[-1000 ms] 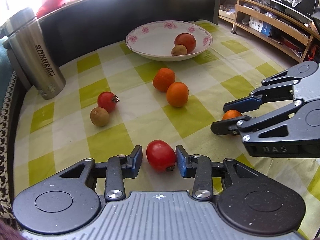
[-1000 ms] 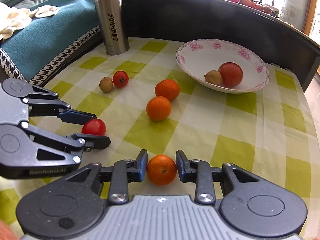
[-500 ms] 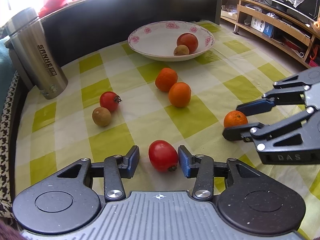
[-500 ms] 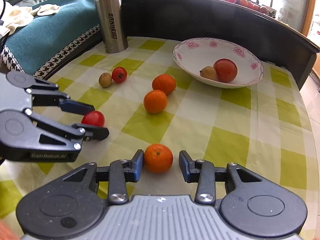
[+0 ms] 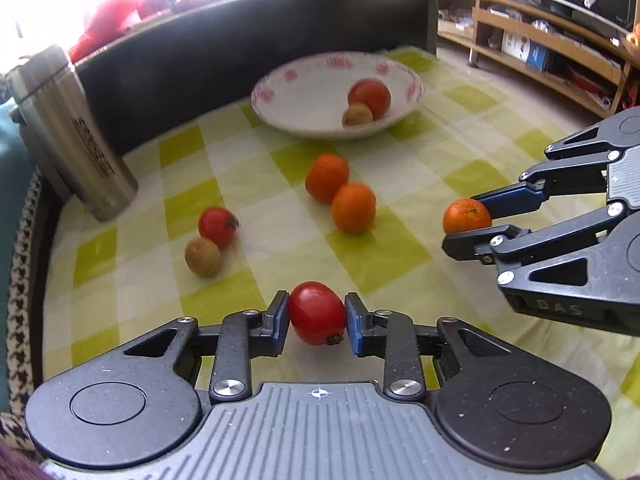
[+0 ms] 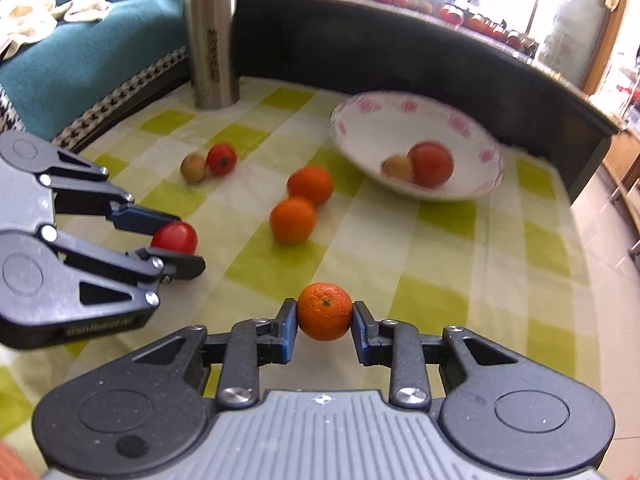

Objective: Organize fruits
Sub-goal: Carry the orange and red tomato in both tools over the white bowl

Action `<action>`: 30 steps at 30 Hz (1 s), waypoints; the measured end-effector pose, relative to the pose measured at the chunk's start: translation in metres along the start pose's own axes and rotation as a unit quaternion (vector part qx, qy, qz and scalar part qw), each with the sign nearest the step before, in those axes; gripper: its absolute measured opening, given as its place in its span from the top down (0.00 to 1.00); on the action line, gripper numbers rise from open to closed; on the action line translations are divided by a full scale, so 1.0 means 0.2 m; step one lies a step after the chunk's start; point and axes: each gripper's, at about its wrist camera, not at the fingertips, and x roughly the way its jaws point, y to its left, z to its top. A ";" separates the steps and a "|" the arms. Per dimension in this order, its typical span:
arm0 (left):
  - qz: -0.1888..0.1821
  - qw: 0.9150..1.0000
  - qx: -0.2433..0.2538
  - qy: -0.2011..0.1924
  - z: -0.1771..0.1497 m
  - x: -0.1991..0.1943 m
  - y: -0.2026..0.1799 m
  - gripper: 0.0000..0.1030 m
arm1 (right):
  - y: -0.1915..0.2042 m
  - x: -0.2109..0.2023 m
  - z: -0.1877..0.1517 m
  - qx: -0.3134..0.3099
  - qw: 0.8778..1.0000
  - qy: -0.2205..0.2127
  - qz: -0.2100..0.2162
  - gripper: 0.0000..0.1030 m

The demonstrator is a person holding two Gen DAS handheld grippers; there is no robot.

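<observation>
Gripping one fruit each, a tomato (image 5: 317,313) is clamped by the left hand-held gripper (image 5: 317,322) and a mandarin (image 6: 325,311) by the right hand-held gripper (image 6: 325,320), near the tabletop's (image 5: 392,248) front, presumably for the far bowl (image 5: 304,120).

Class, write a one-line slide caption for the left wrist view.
Left gripper grips a red tomato while right gripper holds an orange near the bowl.
</observation>
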 end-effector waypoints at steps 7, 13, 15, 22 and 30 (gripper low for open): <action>0.012 0.999 -0.002 -0.034 0.13 -0.03 0.00 0.64 | -0.01 -0.02 0.10 -0.002 0.999 -0.034 -0.026 0.66; 0.024 0.998 0.009 -0.052 0.24 -0.01 -0.01 0.64 | -0.04 -0.02 0.18 -0.006 0.998 -0.050 -0.045 0.66; 0.024 0.998 0.009 -0.056 0.28 0.00 0.00 0.64 | -0.06 -0.02 0.21 -0.001 0.997 -0.054 -0.051 0.66; 0.033 0.996 0.023 -0.076 0.42 0.06 0.00 0.64 | -0.17 0.02 0.32 0.007 0.994 -0.070 -0.078 0.66; 0.040 0.995 0.027 -0.085 0.57 0.19 0.02 0.64 | -0.31 0.13 0.48 0.006 0.992 -0.082 -0.094 0.66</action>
